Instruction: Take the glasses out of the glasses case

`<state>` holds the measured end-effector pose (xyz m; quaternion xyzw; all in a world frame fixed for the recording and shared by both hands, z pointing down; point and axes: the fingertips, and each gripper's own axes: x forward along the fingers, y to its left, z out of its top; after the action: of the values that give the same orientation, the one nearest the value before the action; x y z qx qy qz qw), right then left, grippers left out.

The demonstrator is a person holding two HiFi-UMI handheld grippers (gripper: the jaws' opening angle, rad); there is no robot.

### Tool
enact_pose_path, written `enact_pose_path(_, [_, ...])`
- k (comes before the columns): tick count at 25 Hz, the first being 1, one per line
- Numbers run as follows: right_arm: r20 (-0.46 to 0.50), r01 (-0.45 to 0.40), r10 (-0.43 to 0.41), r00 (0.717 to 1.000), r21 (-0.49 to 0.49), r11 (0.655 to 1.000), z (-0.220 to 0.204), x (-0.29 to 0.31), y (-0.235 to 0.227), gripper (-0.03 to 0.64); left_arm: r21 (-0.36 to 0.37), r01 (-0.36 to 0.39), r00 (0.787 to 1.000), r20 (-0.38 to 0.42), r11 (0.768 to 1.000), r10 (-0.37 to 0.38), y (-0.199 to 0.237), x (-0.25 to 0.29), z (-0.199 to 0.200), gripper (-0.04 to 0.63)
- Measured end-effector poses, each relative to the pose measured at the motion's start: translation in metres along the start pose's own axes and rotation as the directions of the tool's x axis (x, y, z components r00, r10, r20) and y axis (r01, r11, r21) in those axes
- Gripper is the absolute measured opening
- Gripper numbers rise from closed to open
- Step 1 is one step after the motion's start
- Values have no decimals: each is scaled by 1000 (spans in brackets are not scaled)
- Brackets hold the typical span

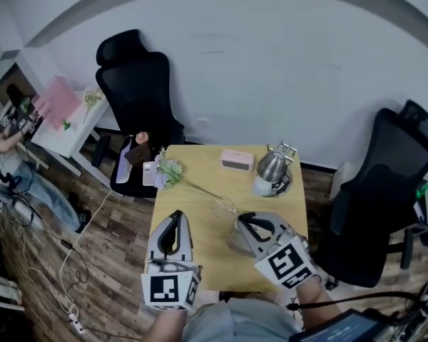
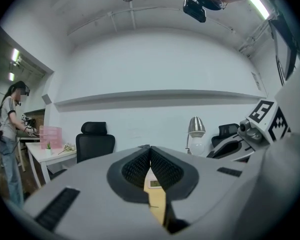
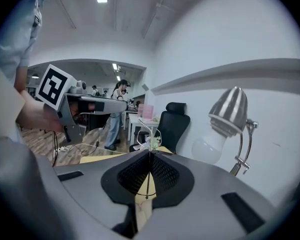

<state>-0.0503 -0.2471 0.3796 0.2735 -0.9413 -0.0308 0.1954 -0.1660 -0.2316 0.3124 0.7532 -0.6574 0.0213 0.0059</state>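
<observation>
At lower left, my left gripper [image 1: 175,218] has its jaws pressed together on nothing. Right of centre, my right gripper [image 1: 241,219] pinches a thin wire arm of the glasses [image 1: 225,206], which sit mid-frame over the yellow table [image 1: 203,159].

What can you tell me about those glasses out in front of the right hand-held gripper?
The glasses have a thin wire frame and clear lenses, so they look faint against the yellow table. One slim arm runs back between the shut jaws of the right hand-held gripper; nothing else seems to touch them. The lenses stick out beyond its tips, tilted, and seem to hang over the table rather than rest on it.
</observation>
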Motion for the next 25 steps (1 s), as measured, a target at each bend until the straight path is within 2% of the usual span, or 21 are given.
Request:
enact_pose_path(8, [164, 23, -18, 986, -29, 999, 67, -2, 13, 21, 18, -63, 995, 81, 998, 61, 27, -18, 35, 6])
enact_pose_path(12, [269, 46, -32, 963, -45, 998, 107, -6, 14, 21, 30, -94, 988, 128, 995, 89, 39, -24, 57, 6])
enact_pose_path(17, [388, 83, -55, 920, -54, 995, 152, -18, 16, 21, 39, -118, 981, 161, 992, 110, 48, -31, 78, 6])
enact_pose_path(21, [434, 131, -111, 894, -17, 991, 169, -26, 11, 21, 33, -138, 972, 195, 990, 129, 50, -37, 92, 6])
enact_pose_path(25, [436, 159, -142, 889, -2, 987, 168, -25, 8, 21, 34, -138, 967, 221, 990, 127, 49, -38, 102, 6])
